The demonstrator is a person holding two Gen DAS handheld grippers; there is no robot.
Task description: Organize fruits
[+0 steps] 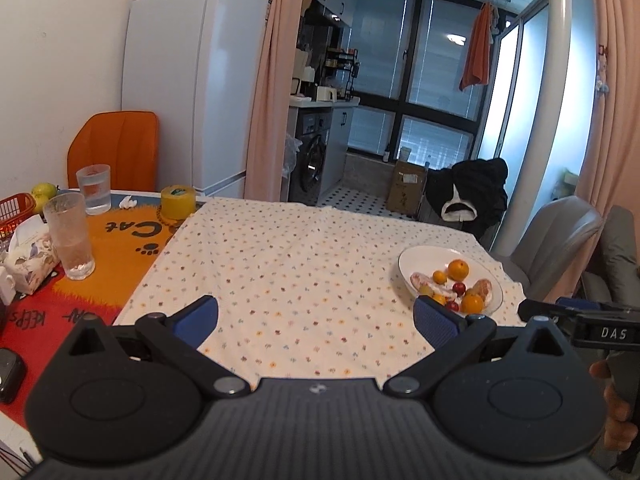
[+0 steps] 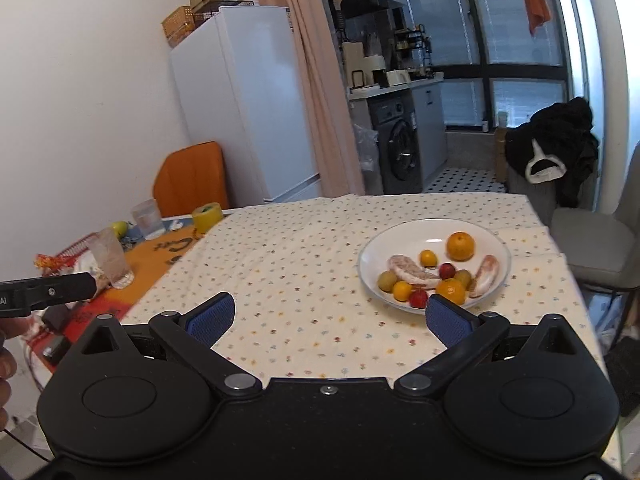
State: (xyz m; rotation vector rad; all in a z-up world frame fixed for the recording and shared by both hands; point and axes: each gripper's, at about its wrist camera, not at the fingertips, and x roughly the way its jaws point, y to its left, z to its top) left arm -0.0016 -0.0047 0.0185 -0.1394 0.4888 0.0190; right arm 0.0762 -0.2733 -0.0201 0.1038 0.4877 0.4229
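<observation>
Fruit waited in the plate, both claws empty.
Left claw (image 1: 316, 318) and right claw (image 2: 330, 316) hung spread apart above the cloth-covered surface (image 2: 288, 256); the white plate (image 2: 372, 256) held oranges (image 2: 460, 245), likely firm and light, best pinched across their middles; peeled segments (image 2: 408, 271) looked soft.

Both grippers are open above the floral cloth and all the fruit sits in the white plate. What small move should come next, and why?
Probably ease the right gripper forward and slightly right toward the white plate. Its jaws are wide open and empty, and the nearest fruit, a red one and an orange, lie just beyond its right finger. The left gripper is farther from the plate.
</observation>
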